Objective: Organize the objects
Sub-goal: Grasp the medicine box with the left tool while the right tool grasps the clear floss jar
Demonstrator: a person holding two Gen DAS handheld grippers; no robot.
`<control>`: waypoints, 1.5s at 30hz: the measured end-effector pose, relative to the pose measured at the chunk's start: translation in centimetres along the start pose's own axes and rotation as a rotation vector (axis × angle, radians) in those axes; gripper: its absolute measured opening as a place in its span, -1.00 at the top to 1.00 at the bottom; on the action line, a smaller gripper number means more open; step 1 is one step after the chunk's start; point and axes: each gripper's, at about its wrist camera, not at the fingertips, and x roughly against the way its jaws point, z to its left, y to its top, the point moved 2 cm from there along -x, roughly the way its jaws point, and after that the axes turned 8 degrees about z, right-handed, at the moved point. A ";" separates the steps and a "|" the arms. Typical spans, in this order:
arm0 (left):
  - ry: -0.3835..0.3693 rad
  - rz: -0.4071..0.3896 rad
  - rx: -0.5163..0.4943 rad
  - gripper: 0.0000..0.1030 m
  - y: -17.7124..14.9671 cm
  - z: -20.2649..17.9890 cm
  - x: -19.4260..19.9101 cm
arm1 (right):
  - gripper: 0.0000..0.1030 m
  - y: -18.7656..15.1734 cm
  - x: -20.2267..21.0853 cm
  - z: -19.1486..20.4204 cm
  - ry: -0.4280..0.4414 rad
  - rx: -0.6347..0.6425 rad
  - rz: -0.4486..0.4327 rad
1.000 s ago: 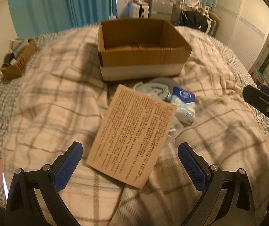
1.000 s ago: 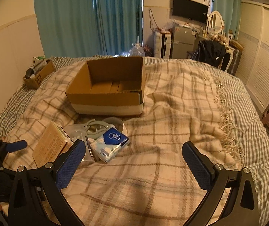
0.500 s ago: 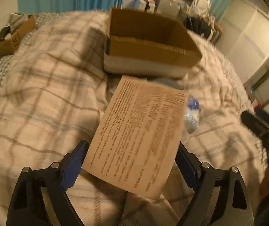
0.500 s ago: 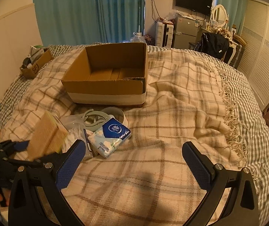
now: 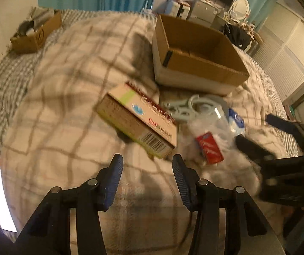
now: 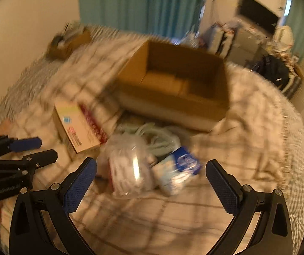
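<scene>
A flat printed carton (image 5: 139, 121) lies on the plaid blanket, left of a pile of small items; it also shows in the right wrist view (image 6: 77, 125). My left gripper (image 5: 146, 167) is open and empty just behind it. The pile holds a clear plastic container (image 6: 130, 165), a blue tissue pack (image 6: 181, 167), a pale plastic hanger (image 5: 183, 110) and a red packet (image 5: 210, 148). My right gripper (image 6: 149, 182) is wide open and empty above the clear container. An open cardboard box (image 5: 196, 55) stands behind the pile; nothing shows in the part of its inside that I see.
A small cardboard box (image 5: 35, 31) of odds and ends sits at the bed's far left. The plaid blanket (image 6: 247, 127) covers the bed, with fringe at its right edge. Furniture and a TV stand beyond the bed's far side.
The carton stood up between my left jaws half a second ago; now it lies flat on the blanket, and the jaws are narrower. My right gripper moved in over the pile.
</scene>
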 end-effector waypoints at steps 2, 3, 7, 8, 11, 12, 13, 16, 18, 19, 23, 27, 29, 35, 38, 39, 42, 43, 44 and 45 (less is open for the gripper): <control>-0.020 0.014 0.021 0.01 0.0 0.6 -0.3 | -0.79 -0.2 -1.9 0.5 0.019 0.007 0.063; -0.030 0.014 0.029 0.01 0.0 0.9 -0.4 | -0.74 -0.2 -2.8 0.7 0.028 0.009 0.095; -0.037 0.009 0.054 -0.28 0.5 1.5 -0.4 | -0.53 -0.6 -5.3 1.7 0.094 0.031 0.181; -0.040 0.008 0.057 -0.41 0.6 1.7 -0.6 | -0.53 -0.6 -6.0 2.0 0.096 0.033 0.204; -0.048 0.006 0.069 -0.48 0.9 1.8 -0.7 | -0.19 -0.6 -7.6 1.6 0.087 0.008 0.250; -0.047 0.009 0.072 -0.49 1.0 1.8 -0.8 | -0.18 -0.6 -7.7 1.4 0.095 -0.004 0.252; -0.044 0.011 0.074 -0.50 1.2 1.8 -0.9 | -0.18 -0.7 -7.6 1.2 0.109 -0.019 0.244; -0.033 0.009 0.080 -0.50 1.9 1.6 -1.1 | -0.18 -0.9 -6.3 1.0 0.096 -0.027 0.191; -0.029 0.006 0.087 -0.50 2.6 1.5 -1.4 | -0.18 -1.0 -4.8 0.8 0.074 -0.028 0.129; -0.026 0.006 0.100 -0.50 3.0 1.6 -1.7 | -0.18 -1.1 -4.2 0.8 0.075 -0.025 0.103; -0.024 0.025 0.144 -0.50 4.7 1.9 -3.5 | -0.18 -0.8 -2.9 -0.1 0.078 -0.044 0.070; 0.006 0.022 0.130 -0.47 5.7 1.1 -4.8 | -0.18 -0.5 -2.0 -0.9 0.092 -0.082 0.038; -0.029 0.043 0.110 0.07 6.1 0.5 -5.6 | -0.18 0.2 -1.8 -1.1 0.093 -0.100 0.025; -0.062 0.026 0.076 0.31 5.4 -0.7 -4.9 | -0.18 0.5 -0.4 -1.9 0.093 -0.120 -0.015; -0.057 -0.007 0.051 0.36 4.9 -1.3 -2.9 | -0.18 0.3 1.0 -2.4 0.073 -0.129 -0.043; -0.056 -0.022 0.043 0.36 4.7 -1.6 -2.1 | -0.18 0.2 1.5 -2.6 0.068 -0.132 -0.052; -0.054 -0.079 0.009 0.36 4.1 -2.6 0.7 | -0.18 0.0 3.5 -2.8 0.040 -0.136 -0.092; -0.059 -0.097 -0.005 0.37 3.9 -3.0 1.6 | -0.18 0.1 4.4 -2.8 0.030 -0.136 -0.112; -0.066 -0.114 -0.019 0.37 3.8 -3.5 2.7 | -0.18 0.1 5.1 -3.0 0.023 -0.137 -0.125; -0.070 -0.129 -0.030 0.37 3.8 -3.8 3.6 | -0.18 0.2 5.7 -3.1 0.014 -0.140 -0.136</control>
